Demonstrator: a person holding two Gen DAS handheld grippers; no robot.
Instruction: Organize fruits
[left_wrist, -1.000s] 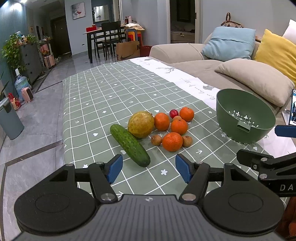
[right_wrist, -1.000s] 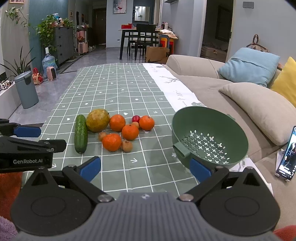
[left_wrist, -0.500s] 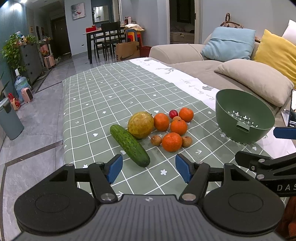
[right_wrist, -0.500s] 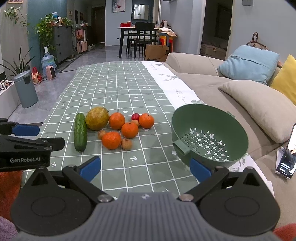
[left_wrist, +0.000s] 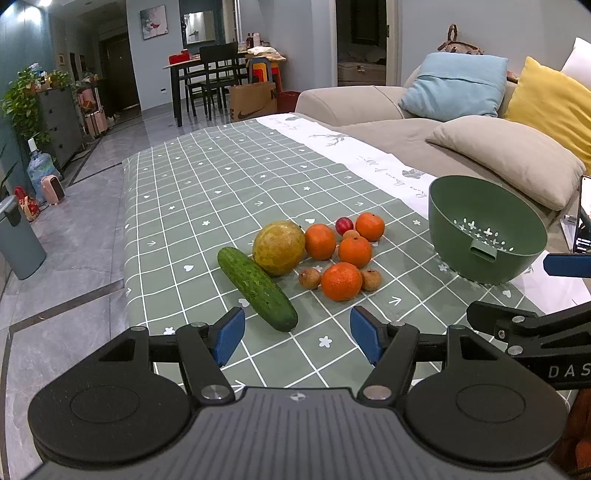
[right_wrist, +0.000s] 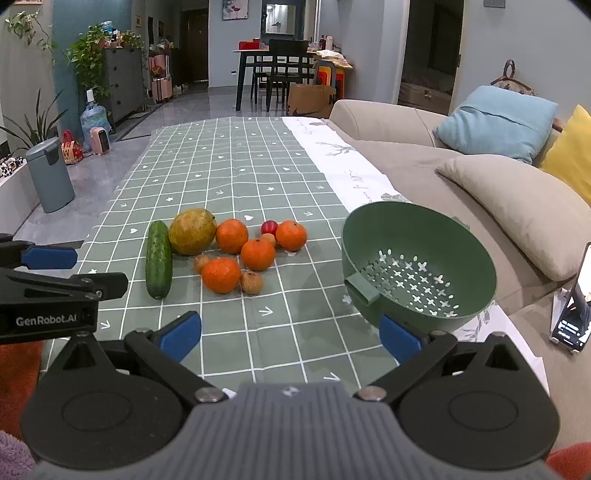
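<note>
A cluster of fruit lies on the green checked tablecloth (left_wrist: 207, 192): a cucumber (left_wrist: 256, 288), a large yellow-green fruit (left_wrist: 279, 248), several oranges (left_wrist: 341, 281), two small brown fruits (left_wrist: 309, 278) and a small red fruit (left_wrist: 343, 225). A green colander bowl (left_wrist: 485, 232) stands tilted to the right of them. In the right wrist view the cucumber (right_wrist: 159, 259), oranges (right_wrist: 221, 274) and colander (right_wrist: 417, 266) show too. My left gripper (left_wrist: 297, 334) is open and empty, just short of the cucumber's near end. My right gripper (right_wrist: 290, 334) is open and empty, near the colander's front.
A beige sofa with grey (left_wrist: 506, 158), blue (left_wrist: 456, 86) and yellow (left_wrist: 554, 107) cushions runs along the table's right side. A phone (right_wrist: 574, 317) stands propped at the right. A grey bin (right_wrist: 51, 179) stands on the floor at the left.
Both grippers have shifted slightly; the fruit and colander sit marginally higher in view. Nothing was grasped or moved.
</note>
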